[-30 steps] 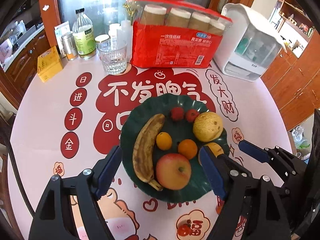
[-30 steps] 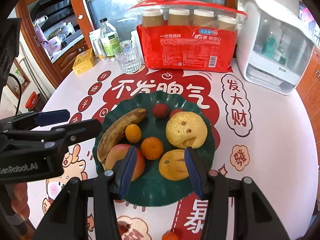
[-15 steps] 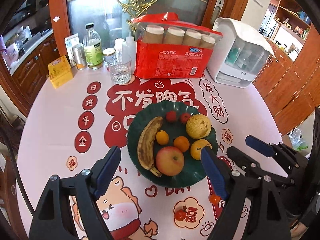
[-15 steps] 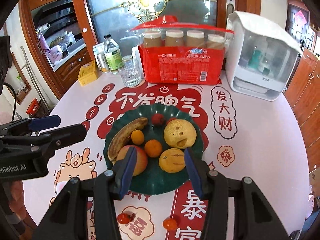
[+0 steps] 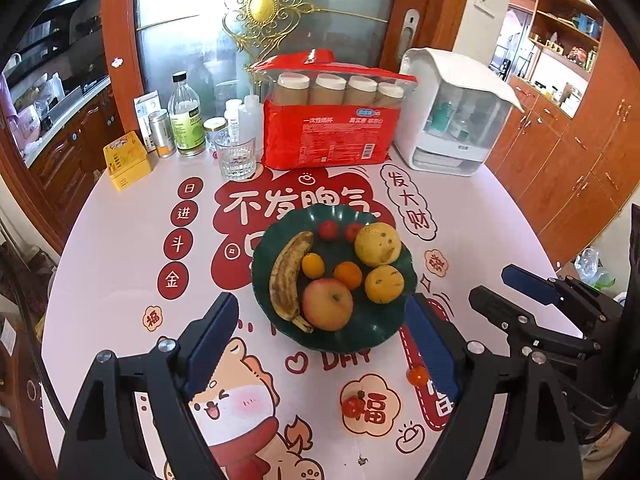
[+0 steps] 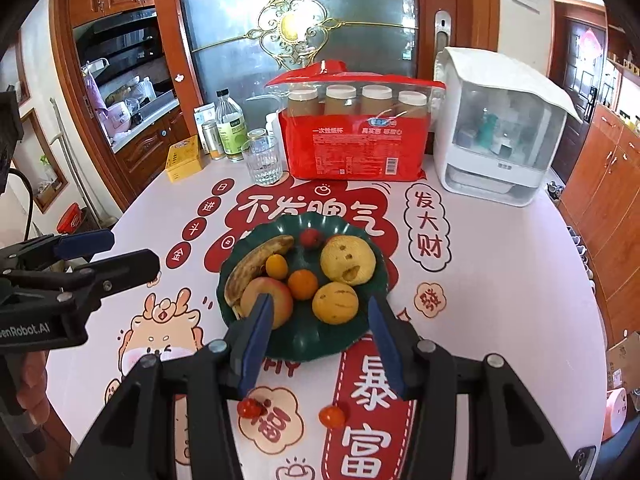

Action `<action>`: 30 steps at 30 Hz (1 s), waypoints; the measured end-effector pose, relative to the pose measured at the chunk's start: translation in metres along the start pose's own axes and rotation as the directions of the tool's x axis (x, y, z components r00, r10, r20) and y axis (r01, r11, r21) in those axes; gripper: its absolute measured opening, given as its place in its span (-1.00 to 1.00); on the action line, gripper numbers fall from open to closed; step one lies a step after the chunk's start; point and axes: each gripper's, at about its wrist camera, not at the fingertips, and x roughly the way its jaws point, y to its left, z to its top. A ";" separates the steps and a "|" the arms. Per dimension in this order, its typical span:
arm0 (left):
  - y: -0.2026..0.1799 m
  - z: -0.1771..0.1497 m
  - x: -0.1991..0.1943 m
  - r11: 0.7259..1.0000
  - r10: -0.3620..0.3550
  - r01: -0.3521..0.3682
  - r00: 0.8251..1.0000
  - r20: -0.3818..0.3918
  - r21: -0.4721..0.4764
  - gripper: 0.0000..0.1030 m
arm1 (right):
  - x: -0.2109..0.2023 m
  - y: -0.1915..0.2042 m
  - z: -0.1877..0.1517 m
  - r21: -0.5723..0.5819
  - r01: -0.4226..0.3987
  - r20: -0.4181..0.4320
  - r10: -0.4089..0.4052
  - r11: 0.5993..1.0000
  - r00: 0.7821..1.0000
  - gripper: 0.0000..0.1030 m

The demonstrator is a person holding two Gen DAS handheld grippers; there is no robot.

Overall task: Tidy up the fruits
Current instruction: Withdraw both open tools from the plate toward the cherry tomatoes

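Jaws apart above fruit plate [image 5: 396, 332]

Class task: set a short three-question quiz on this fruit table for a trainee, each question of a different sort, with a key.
1. True or false: the banana lies on the green plate.
2. How many cherry tomatoes lie on the tablecloth off the plate? A) one B) two C) four
3. Fill in: both hand-held grippers, left and right, have jaws that are ____.

Key: 1. True. 2. B: one cherry tomato and another sit near the plate's front edge. 3. Open, holding nothing.
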 end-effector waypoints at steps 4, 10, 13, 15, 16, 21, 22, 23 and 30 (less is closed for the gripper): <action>-0.007 -0.012 -0.003 1.000 0.000 0.000 1.000 0.012 0.012 0.64 | -0.005 -0.006 -0.010 0.017 0.006 -0.005 -0.006 1.000 1.000 -0.03; -0.016 -0.038 0.005 0.999 0.004 -0.004 1.000 -0.002 0.033 0.64 | -0.007 -0.013 -0.026 0.027 0.014 -0.020 -0.014 1.000 1.000 -0.03; -0.017 -0.050 0.014 0.999 0.009 -0.008 1.000 -0.020 0.038 0.64 | -0.004 -0.015 -0.037 0.026 0.014 -0.035 -0.014 1.000 0.999 -0.03; -0.018 -0.060 0.022 0.999 0.019 -0.017 0.999 -0.037 0.040 0.64 | 0.000 -0.016 -0.043 0.022 0.019 -0.046 -0.018 1.000 0.999 -0.03; -0.019 -0.065 0.027 0.999 0.023 -0.021 0.999 -0.049 0.040 0.64 | 0.002 -0.016 -0.048 0.020 0.020 -0.053 -0.019 1.000 0.998 -0.03; -0.016 -0.092 0.056 0.999 0.028 -0.026 0.992 -0.123 0.019 0.64 | 0.023 -0.021 -0.069 0.028 0.011 -0.116 -0.008 1.000 0.993 -0.03; -0.016 -0.094 0.060 1.000 0.027 -0.026 0.991 -0.133 0.014 0.64 | 0.026 -0.021 -0.073 0.027 0.010 -0.126 -0.006 1.000 0.992 -0.03; -0.015 -0.100 0.068 1.000 0.025 -0.025 0.988 -0.154 0.003 0.64 | 0.030 -0.021 -0.077 0.025 0.009 -0.139 -0.005 1.000 0.990 -0.03; -0.015 -0.119 0.099 0.999 0.024 -0.030 0.975 -0.220 -0.027 0.64 | 0.059 -0.021 -0.102 0.004 0.002 -0.221 -0.001 1.000 0.975 -0.03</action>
